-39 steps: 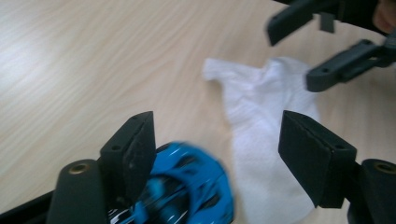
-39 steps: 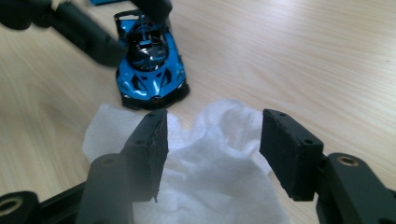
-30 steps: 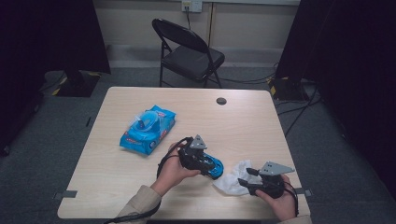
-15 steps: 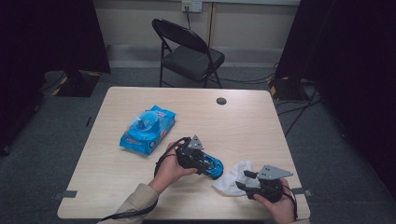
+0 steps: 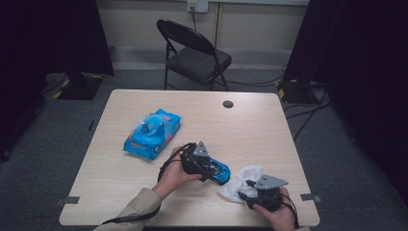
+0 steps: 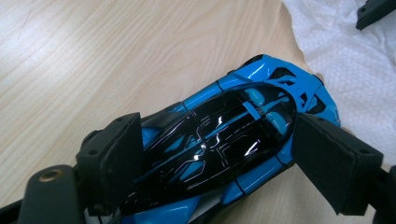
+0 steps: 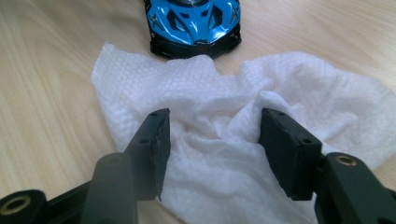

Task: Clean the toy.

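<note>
The left gripper (image 5: 208, 167) clamps its fingers across the blue toy car (image 5: 219, 172), nose toward the white wipe (image 5: 240, 180); the right gripper (image 7: 212, 140) has its fingers apart.

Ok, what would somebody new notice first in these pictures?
Probably the glossy blue toy car near the table's front edge, gripped between the left claw's pads. Next, the crumpled white wipe at its nose, with the right claw open over it, and the blue wipes pack farther left.
</note>
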{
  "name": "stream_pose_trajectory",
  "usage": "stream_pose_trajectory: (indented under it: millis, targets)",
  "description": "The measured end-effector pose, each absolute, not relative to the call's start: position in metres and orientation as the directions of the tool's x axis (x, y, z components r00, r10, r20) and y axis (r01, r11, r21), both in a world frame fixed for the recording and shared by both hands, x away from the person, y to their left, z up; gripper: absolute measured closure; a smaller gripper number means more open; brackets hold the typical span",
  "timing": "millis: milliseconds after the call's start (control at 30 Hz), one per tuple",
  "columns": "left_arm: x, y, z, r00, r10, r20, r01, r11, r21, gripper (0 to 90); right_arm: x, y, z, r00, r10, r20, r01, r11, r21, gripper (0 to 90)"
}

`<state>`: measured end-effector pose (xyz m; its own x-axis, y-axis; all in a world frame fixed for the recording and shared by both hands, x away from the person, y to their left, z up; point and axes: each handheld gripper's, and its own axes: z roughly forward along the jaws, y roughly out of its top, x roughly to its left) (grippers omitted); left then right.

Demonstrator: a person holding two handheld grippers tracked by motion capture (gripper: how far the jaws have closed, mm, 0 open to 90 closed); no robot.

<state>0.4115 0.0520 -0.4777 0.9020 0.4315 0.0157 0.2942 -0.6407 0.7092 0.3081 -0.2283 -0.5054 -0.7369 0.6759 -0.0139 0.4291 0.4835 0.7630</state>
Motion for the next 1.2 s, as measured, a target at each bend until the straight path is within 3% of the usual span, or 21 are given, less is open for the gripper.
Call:
stream_pose_trajectory:
  millis: [533,933,1200]
  targets:
    - [0.413,0.052,-0.484,0.898,0.439,0.002,0.297,-0.611,0.734,15.1,0.311,-0.226,-0.503,-0.653,0.756,-0.049,0.471,0.456,0.755,79.1]
    - [0.413,0.054,-0.485,0.9,0.436,0.004,0.29,-0.607,0.74,15.2,0.317,-0.228,-0.499,-0.613,0.79,0.001,0.534,0.413,0.738,86.3]
    - [0.413,0.055,-0.485,0.902,0.432,0.003,0.286,-0.602,0.745,15.6,0.333,-0.245,-0.478,-0.507,0.862,0.014,0.535,0.303,0.789,86.8]
